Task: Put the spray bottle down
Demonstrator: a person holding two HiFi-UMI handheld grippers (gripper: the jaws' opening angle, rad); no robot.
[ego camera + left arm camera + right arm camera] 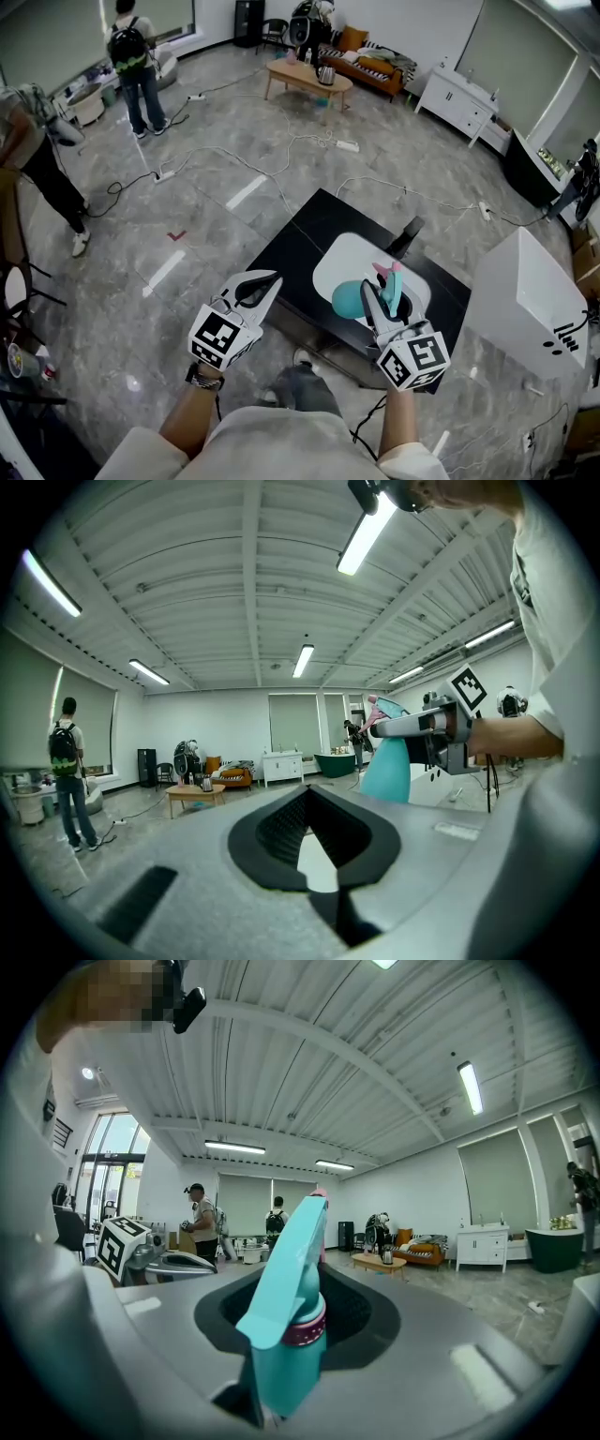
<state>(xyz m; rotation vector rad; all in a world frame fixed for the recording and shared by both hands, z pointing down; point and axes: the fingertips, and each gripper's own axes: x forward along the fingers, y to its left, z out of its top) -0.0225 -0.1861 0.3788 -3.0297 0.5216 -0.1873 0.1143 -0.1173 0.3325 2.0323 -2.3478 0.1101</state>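
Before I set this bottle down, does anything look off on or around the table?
Nothing looks spilled or damaged. The spray bottle is clamped in the right gripper, held over the white mat on the black table. The only oddity is the loose cables trailing across the floor beyond the table.

White mat point(352, 258) mostly free; dark object point(410, 232) at far edge
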